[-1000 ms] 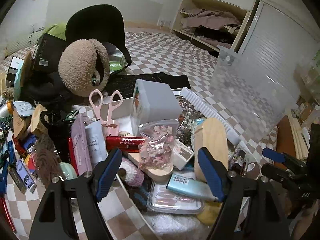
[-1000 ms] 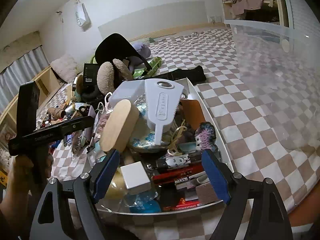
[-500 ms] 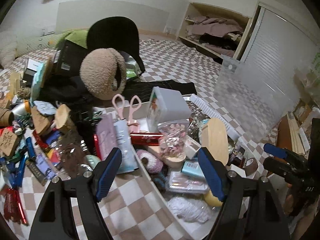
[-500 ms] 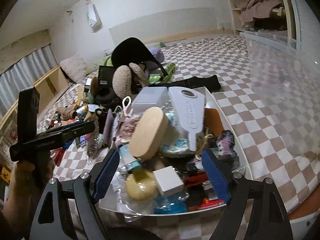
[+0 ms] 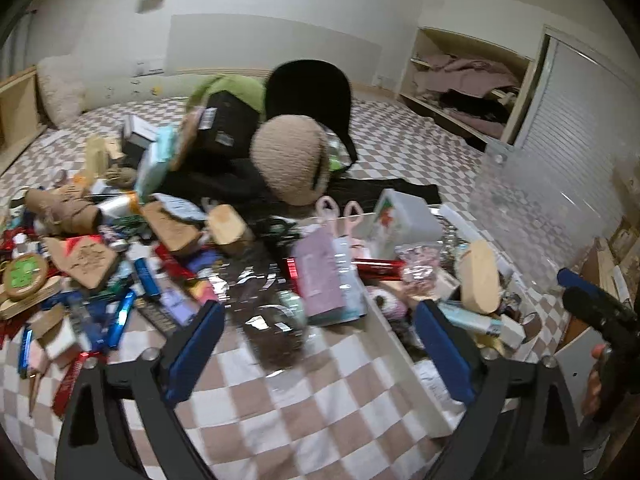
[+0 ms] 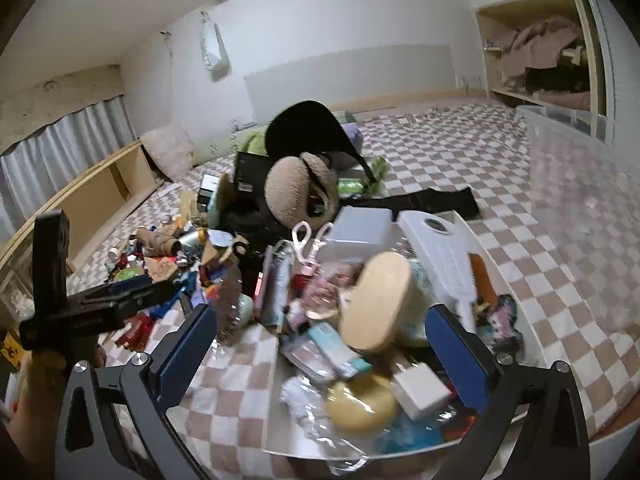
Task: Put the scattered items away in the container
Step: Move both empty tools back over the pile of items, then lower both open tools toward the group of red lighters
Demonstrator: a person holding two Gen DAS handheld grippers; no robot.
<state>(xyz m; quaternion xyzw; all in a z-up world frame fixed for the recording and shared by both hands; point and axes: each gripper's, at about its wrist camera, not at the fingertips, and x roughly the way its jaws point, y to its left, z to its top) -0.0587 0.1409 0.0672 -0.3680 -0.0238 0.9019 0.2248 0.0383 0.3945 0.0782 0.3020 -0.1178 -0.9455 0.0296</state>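
Container: shallow white plastic tray (image 6: 532,336), heaped with items.
Left gripper (image 5: 316,344): jaws opening, empty, beside tray's left edge.
Right gripper (image 6: 320,344): jaws opening, empty, above tray.

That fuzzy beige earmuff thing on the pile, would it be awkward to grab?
Probably light and squashy: the beige earmuffs look plush, so pads should sink in. Perched atop the dark clutter, they might tumble if nudged. The band could snag.

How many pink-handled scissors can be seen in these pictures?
1. The pink-handled scissors stand handles-up at the container's far left side, just in front of the beige plush toy. Others may be hidden in the clutter.
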